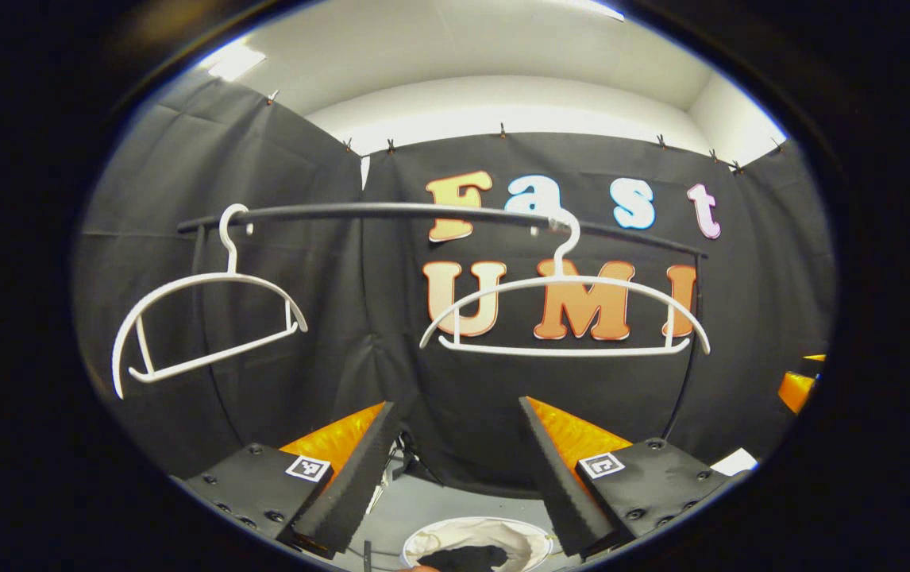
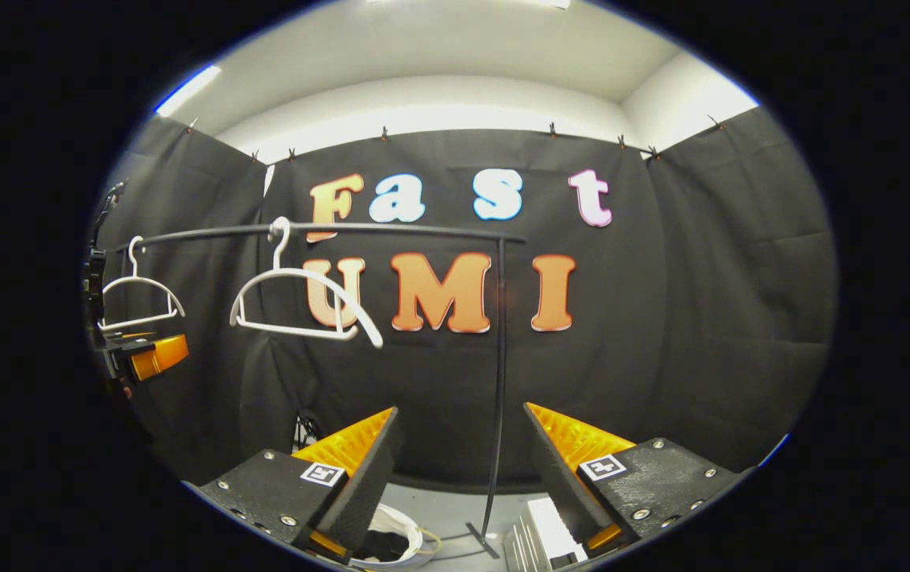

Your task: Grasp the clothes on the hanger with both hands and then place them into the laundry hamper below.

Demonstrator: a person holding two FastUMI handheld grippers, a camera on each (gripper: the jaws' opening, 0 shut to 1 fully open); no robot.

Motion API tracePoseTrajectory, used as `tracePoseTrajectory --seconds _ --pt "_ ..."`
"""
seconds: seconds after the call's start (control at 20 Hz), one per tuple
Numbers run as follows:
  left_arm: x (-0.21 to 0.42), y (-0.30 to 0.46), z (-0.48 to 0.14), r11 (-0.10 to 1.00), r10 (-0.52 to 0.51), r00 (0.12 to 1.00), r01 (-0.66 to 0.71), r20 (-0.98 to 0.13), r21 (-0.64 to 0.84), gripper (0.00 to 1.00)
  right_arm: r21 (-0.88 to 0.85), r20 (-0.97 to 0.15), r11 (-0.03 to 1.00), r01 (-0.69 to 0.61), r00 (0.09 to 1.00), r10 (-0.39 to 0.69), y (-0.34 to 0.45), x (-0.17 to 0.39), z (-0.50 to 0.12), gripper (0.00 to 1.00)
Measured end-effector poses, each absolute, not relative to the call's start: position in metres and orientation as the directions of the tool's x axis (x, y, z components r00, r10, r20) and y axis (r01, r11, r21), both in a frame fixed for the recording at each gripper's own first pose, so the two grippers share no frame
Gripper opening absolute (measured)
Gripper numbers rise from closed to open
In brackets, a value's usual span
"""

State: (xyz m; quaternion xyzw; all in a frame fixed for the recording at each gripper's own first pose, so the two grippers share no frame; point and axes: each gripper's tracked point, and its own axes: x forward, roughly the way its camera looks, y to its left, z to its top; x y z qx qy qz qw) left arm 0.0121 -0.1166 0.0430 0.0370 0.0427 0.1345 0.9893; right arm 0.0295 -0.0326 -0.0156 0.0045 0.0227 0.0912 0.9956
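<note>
Clothes [image 1: 463,558] lie dark inside the white laundry hamper [image 1: 518,540] on the floor below the rail [image 1: 391,211]; both white hangers [image 1: 566,314] hang bare. Left tongs [image 1: 455,469] and right tongs [image 2: 459,469] stand apart, empty. Placing looks done; next, likely just withdraw.

Count by kind. Hangers: two, white, both bare, one on the left [image 1: 209,318] and one on the right [image 1: 566,314] of the rail. Rail [image 1: 391,210]: one, dark. Rail upright [image 2: 496,381]: one seen. Hamper [image 1: 479,544]: one, white-rimmed, low and near, with dark cloth inside. Grippers: two, left [image 1: 455,453] and right [image 2: 459,457], two fingers each.
</note>
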Motion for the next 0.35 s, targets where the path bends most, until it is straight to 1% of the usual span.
tracePoseTrajectory --seconds 0.15,0.35 --pt "0.009 -0.112 0.058 0.951 0.300 0.954 -0.297 -0.016 0.082 0.96 -0.032 -0.002 0.985 -0.170 0.985 0.170 -0.047 0.023 -0.006 0.99" --pt "0.006 -0.111 0.053 0.943 0.328 0.944 -0.325 -0.032 0.076 0.96 -0.041 0.011 0.983 -0.176 0.984 0.177 -0.052 0.024 -0.008 0.98"
